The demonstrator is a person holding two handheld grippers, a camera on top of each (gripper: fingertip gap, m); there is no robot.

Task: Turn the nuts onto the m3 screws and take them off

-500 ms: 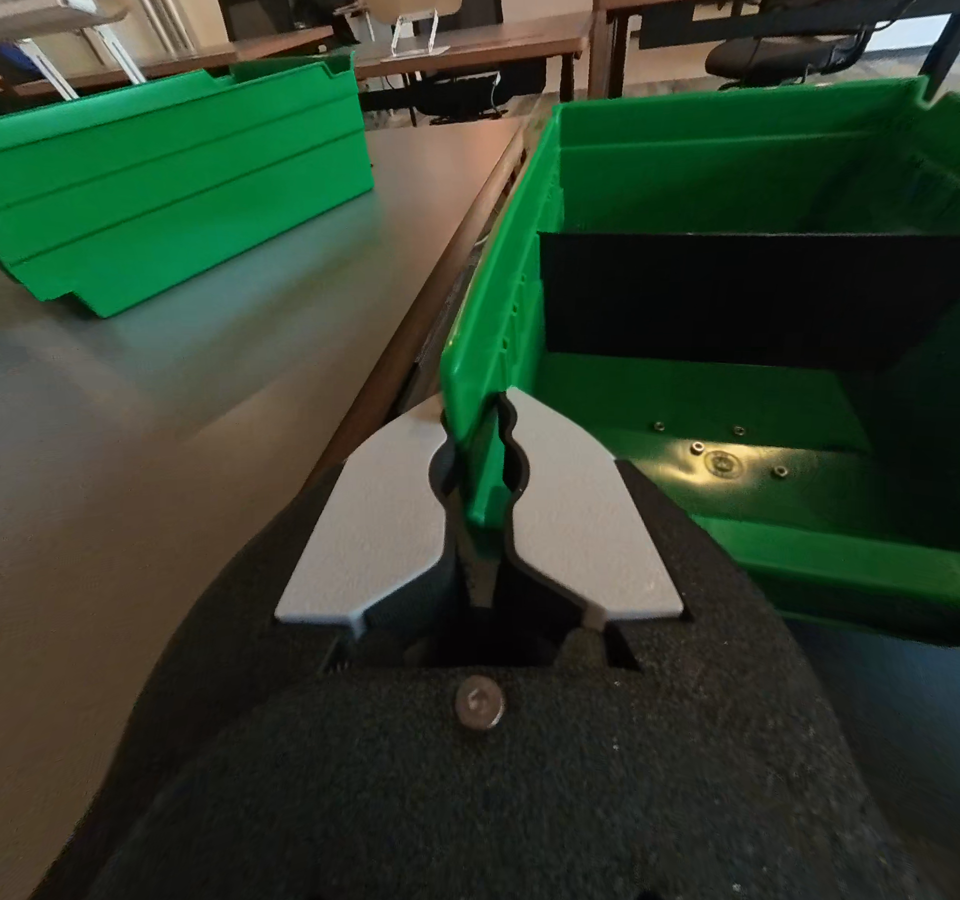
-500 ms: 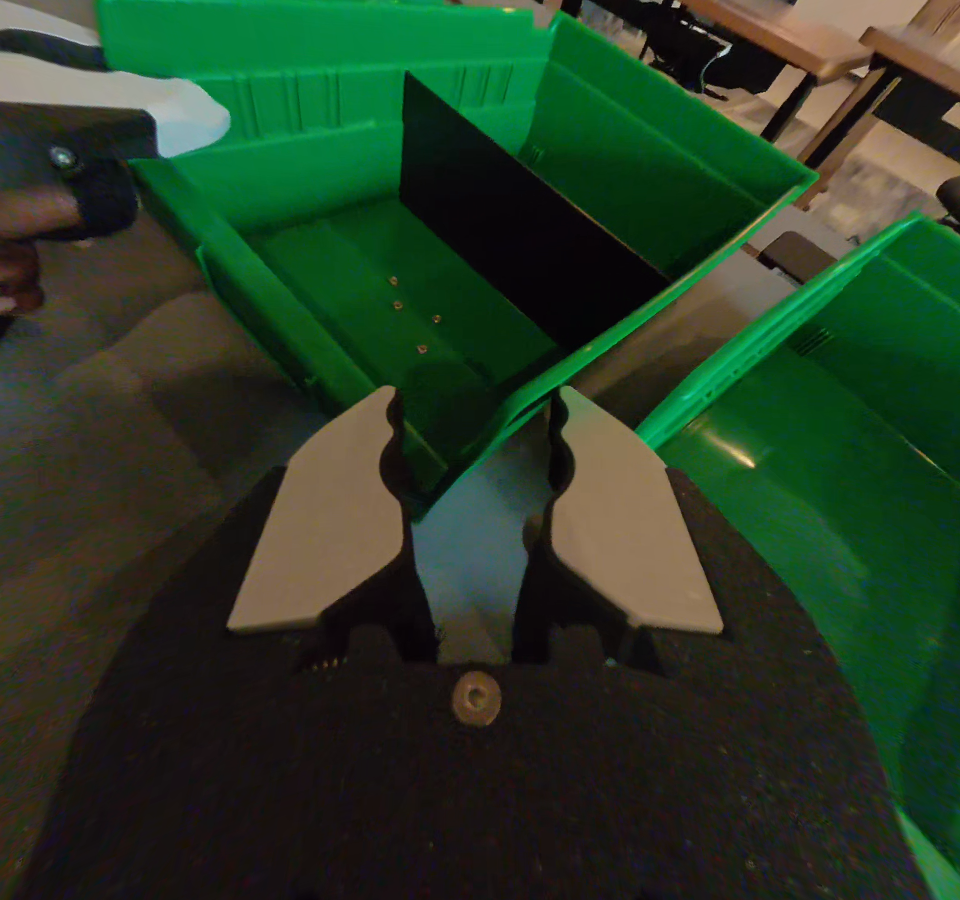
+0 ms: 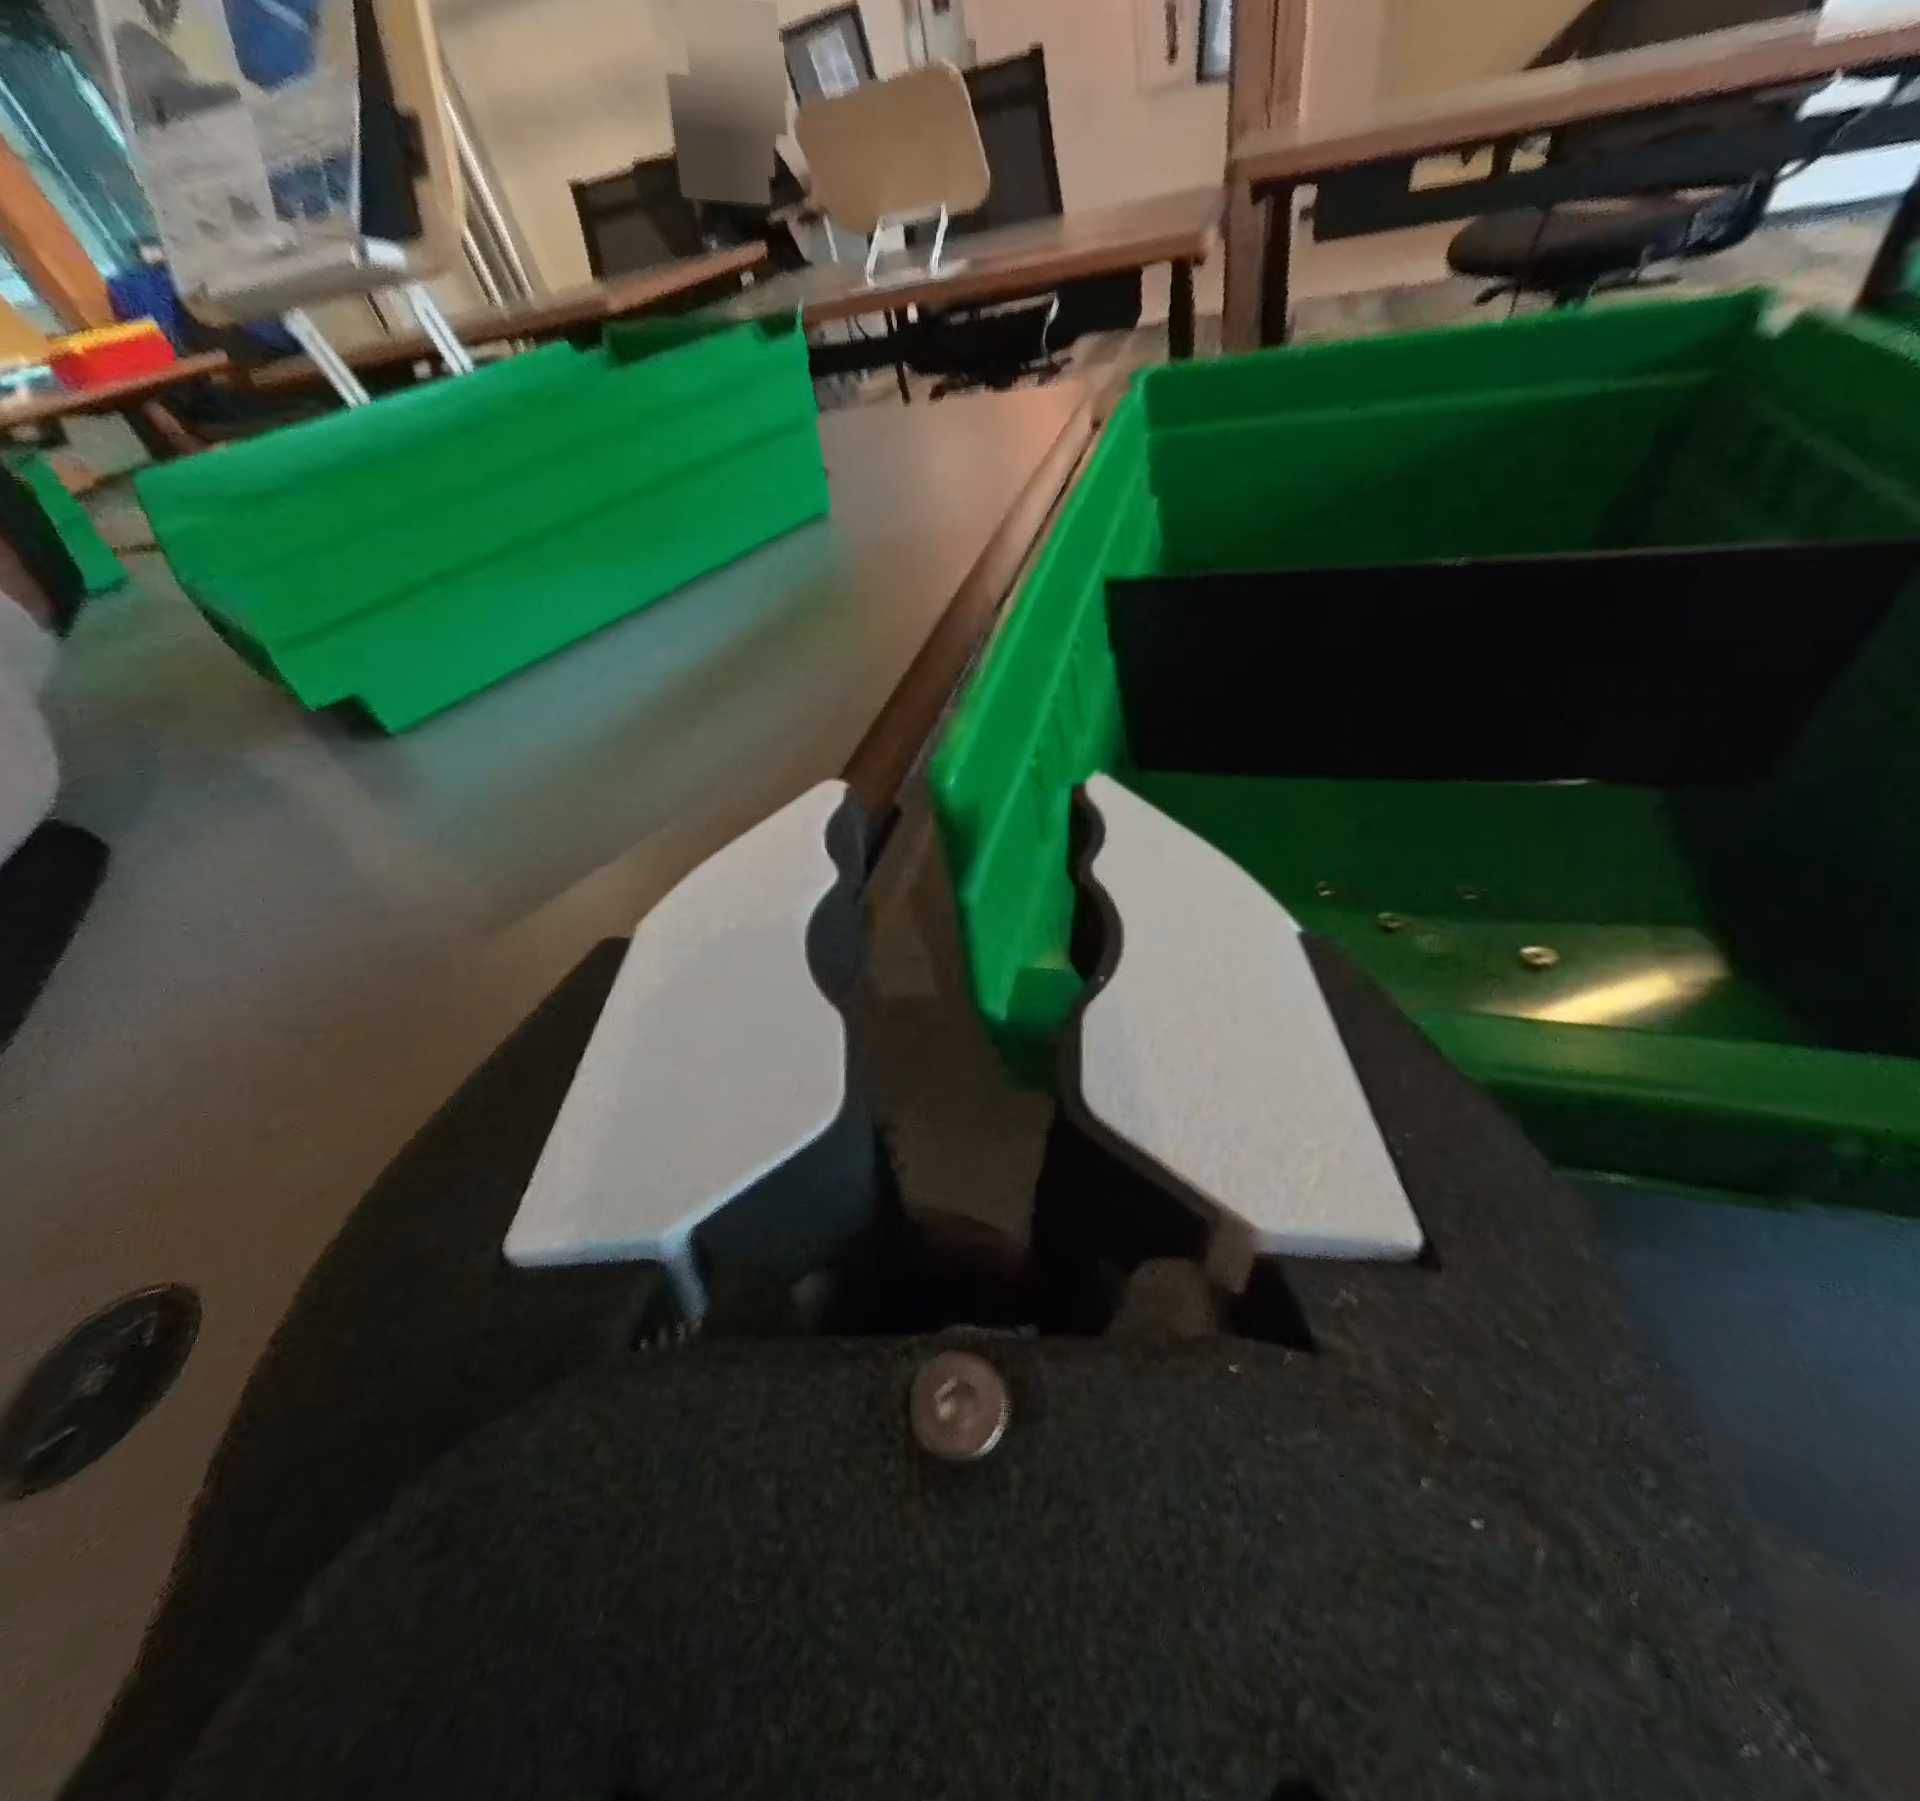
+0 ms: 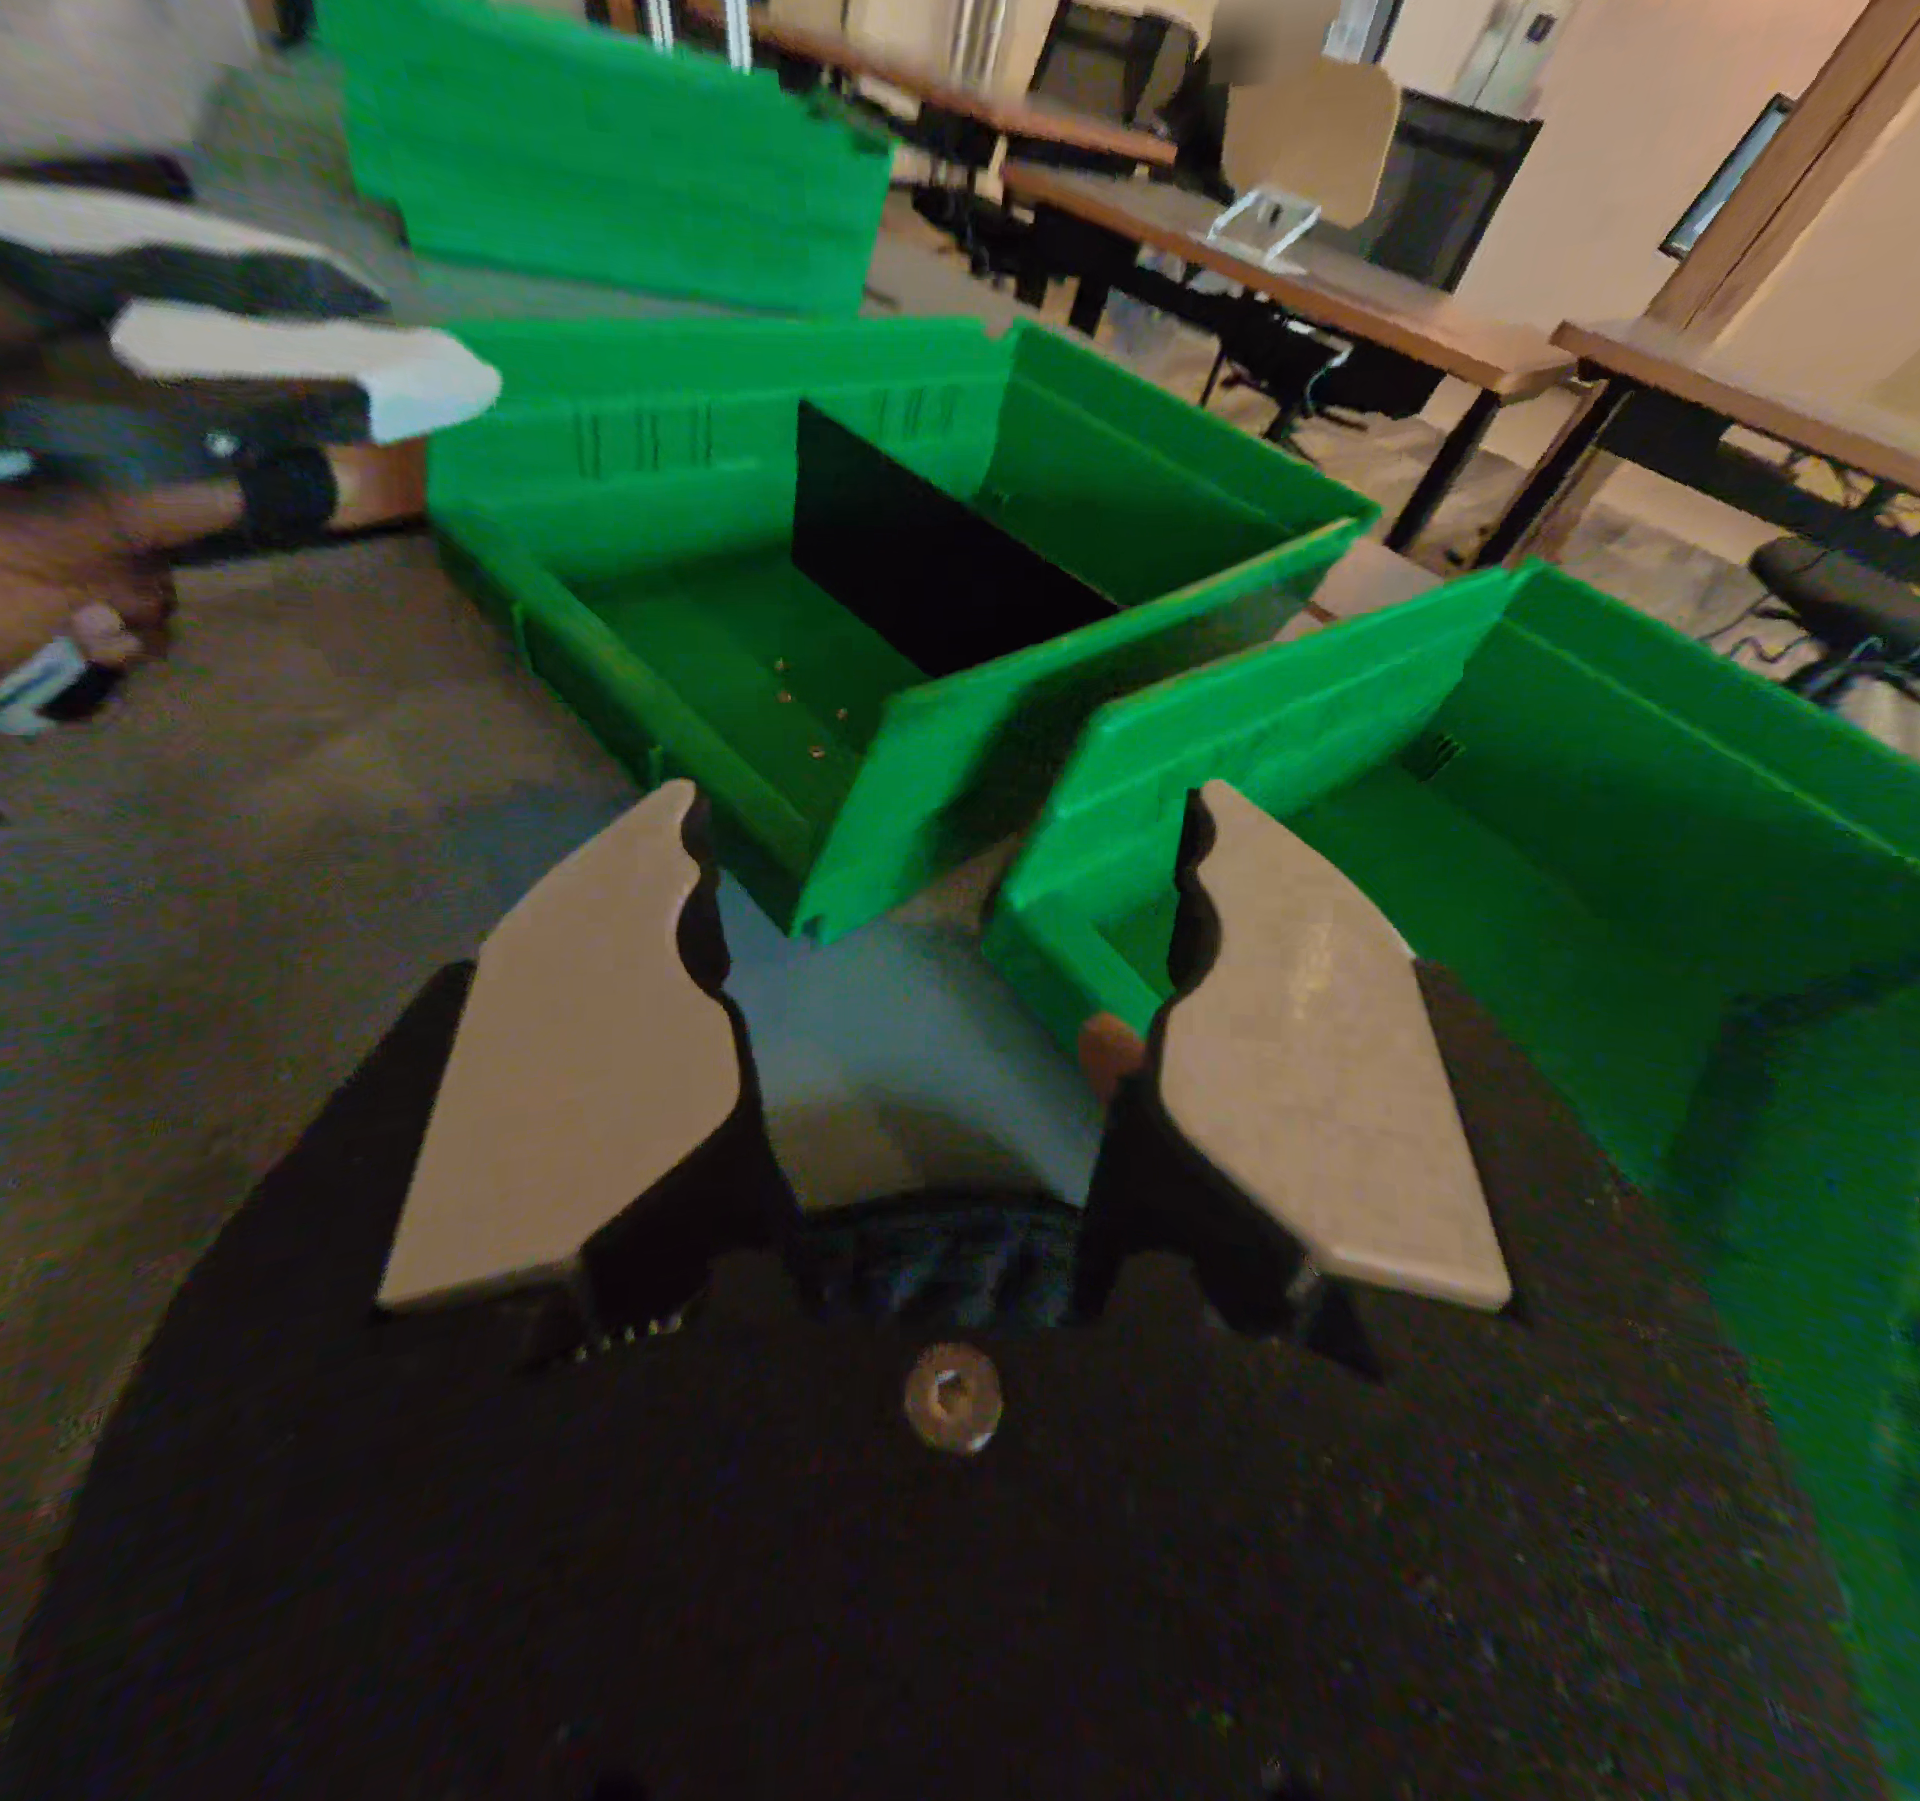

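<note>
Lying scattered on the floor of the divided green plastic bin (image 3: 1049, 691), right of centre in the left view, are the small brass-coloured nuts (image 3: 1536, 956). The left gripper (image 3: 966, 910) straddles that bin's near corner, jaws parted, gripping nothing, and looks nearer. The right gripper (image 4: 940, 878), at bottom centre, gapes wide and empty.

The left wrist camera sits low and close at the near left corner of the divided green bin (image 3: 1039, 712), facing along its side wall. The right wrist camera hangs higher and farther back, looking down at that same bin (image 4: 644, 712) from its right-hand corner.
</note>
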